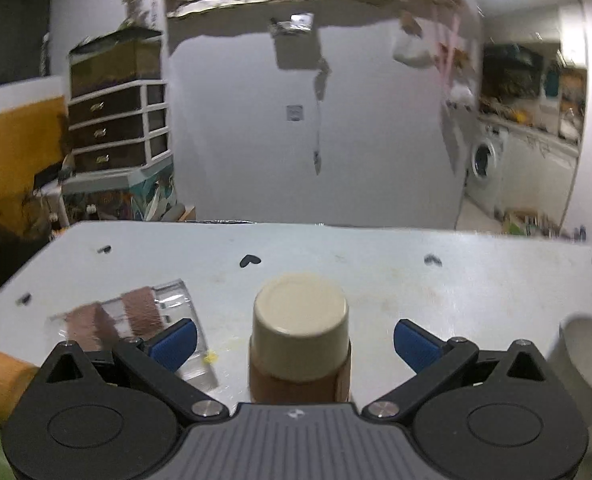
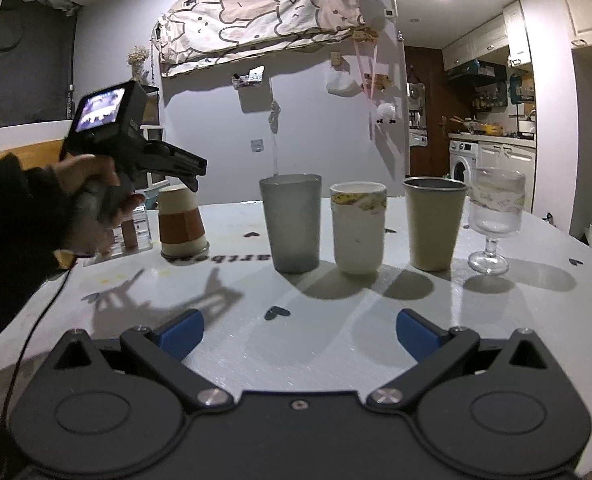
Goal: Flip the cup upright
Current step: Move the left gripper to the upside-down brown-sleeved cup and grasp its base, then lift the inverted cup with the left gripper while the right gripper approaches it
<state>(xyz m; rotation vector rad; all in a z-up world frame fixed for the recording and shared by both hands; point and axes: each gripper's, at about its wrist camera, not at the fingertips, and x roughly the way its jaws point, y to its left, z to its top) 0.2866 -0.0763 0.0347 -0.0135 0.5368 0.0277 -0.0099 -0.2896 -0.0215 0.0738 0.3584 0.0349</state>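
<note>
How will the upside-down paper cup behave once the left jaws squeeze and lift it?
The paper cup is probably light and thin-walled, so a hard pinch may dent it. The brown sleeve band should give grip. Rim-down on the table, its wide end is the footing, so a nudge likely slides rather than tips it.

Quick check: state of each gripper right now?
Left gripper: open, jaws either side of the upside-down paper cup, not gripping.
Right gripper: open, holding nothing, above the table.
</note>
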